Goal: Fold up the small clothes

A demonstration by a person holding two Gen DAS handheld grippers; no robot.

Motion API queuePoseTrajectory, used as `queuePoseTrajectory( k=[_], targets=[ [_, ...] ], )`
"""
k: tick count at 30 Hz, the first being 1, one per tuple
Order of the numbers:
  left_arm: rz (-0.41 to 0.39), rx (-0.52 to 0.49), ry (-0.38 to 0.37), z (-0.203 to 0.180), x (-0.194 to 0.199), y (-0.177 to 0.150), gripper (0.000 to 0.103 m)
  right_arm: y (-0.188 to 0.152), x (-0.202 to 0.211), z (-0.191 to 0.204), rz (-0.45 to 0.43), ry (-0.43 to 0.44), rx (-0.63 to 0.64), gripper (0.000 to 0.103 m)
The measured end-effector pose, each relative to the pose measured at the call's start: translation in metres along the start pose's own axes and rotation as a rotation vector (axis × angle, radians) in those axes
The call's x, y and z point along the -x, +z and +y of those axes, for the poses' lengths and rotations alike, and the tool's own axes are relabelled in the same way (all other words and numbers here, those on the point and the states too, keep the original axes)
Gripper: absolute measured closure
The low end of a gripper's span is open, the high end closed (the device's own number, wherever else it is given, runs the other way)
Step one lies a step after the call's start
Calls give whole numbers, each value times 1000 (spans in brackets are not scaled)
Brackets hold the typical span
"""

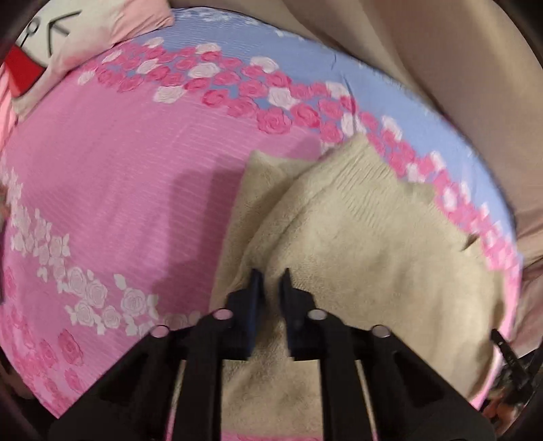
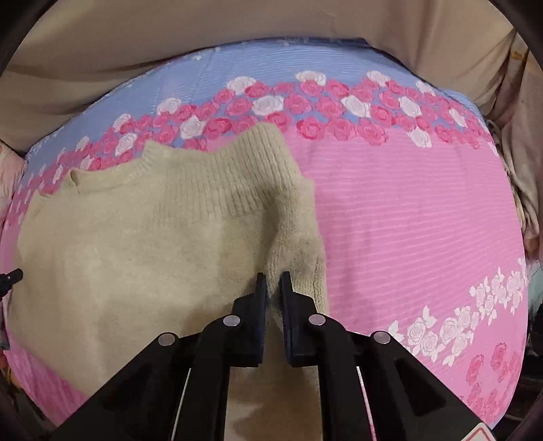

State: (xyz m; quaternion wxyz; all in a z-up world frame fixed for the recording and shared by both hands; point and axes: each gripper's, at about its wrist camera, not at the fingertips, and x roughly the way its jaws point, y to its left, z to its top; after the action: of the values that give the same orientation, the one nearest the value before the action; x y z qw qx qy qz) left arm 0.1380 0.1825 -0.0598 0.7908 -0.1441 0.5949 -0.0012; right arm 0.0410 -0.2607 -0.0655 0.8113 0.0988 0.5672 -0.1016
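Observation:
A cream knitted sweater (image 1: pixel 356 244) lies on the pink floral bed sheet (image 1: pixel 112 190), with a sleeve folded in over its body. My left gripper (image 1: pixel 271 281) is shut on the sweater's left edge, cloth pinched between the narrow jaws. In the right wrist view the sweater (image 2: pixel 135 230) fills the left half, neckline toward the far side. My right gripper (image 2: pixel 273 283) is shut on the folded ribbed sleeve at the sweater's right edge.
The sheet (image 2: pixel 407 220) has a blue band with pink and white roses along its far side. A pink pillow (image 1: pixel 101 30) lies at the far left corner. Beige fabric (image 2: pixel 203 40) rises behind the bed.

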Motion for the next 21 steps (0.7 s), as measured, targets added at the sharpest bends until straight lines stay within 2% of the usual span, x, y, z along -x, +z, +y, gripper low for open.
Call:
queuePoseTrajectory(
  k=[2,4,5,6,8,9,10,11,12,14,17,19,21],
  targets=[
    [-32,-10,3,9,19,-1,97,4,33,16,-101,42,45,96],
    [-33,-17,48,15,18,-5,97,6,48,23,-162,65,63,95],
    [-31,-21,77,13,11,-7,96,7,39,24,-151,44,81,91],
    [-24,-21,90,14,1,-8,92,9,22,24,-103,8,93,89],
    [-5,7,68,18,-3,-12,88,6,-13,18,16,-113,95,85],
    [-20,17,46,20,6,-13,74,6,-13,16,19,-131,87,85],
    [-38,16,25,19,16,-16,63,1,-1,15,-15,-122,71,84],
    [-53,5,32,18,25,-18,39,-5,18,17,-63,-108,58,78],
    [-74,-8,54,18,34,-20,30,-11,34,19,-98,-95,48,76],
    [-119,-72,101,10,49,-29,29,-27,56,29,-137,-10,49,75],
    [-93,-144,142,-4,46,-36,29,-36,58,59,-106,64,117,83],
    [-71,-163,161,-11,39,-42,29,-35,41,75,-75,46,158,84],
    [-50,-177,170,-15,31,-47,29,-34,6,76,11,13,146,84]
  ],
)
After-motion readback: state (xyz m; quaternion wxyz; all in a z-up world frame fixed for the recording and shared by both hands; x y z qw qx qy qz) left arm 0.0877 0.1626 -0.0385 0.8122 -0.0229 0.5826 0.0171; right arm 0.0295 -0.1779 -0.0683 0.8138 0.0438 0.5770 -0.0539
